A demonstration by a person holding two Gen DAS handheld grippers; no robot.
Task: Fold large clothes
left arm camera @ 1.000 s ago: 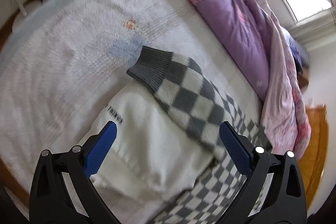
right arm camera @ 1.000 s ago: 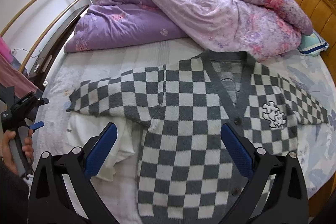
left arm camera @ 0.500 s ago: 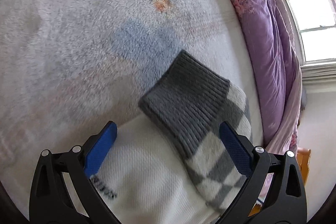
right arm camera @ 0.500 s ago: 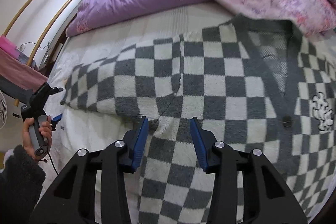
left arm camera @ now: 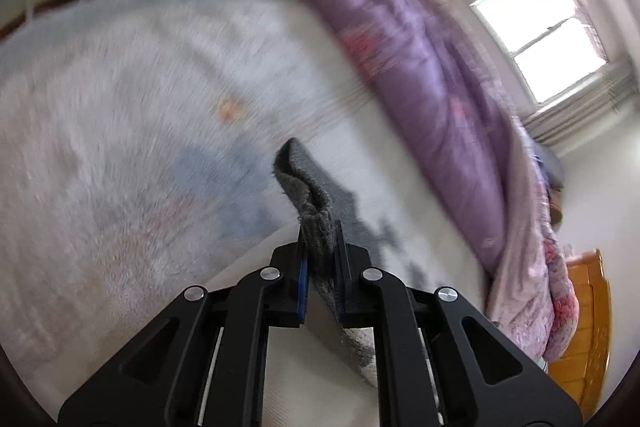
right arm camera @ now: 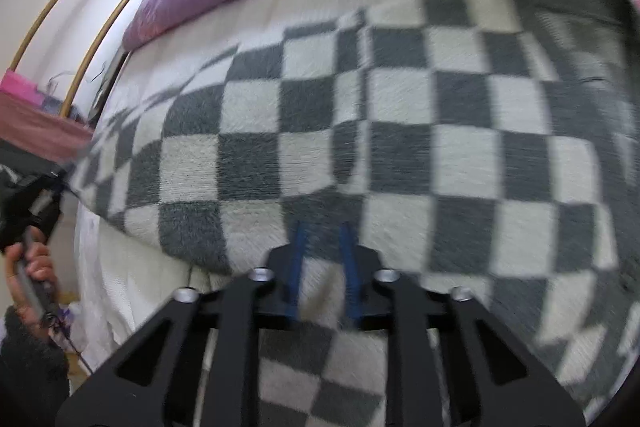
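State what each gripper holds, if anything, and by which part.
The left gripper pinches the checked cardigan by its grey sleeve cuff. The right gripper grips the same cardigan near the underarm.

We see two black grippers, left gripper (left arm camera: 320, 259) and right gripper (right arm camera: 323, 251), with blue pads, silver screws, triangular cut-outs; our hand (right arm camera: 34, 267) has a dark sleeve.

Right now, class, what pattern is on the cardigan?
Grey-and-cream checkerboard on the cardigan; the right wrist view shows it best.
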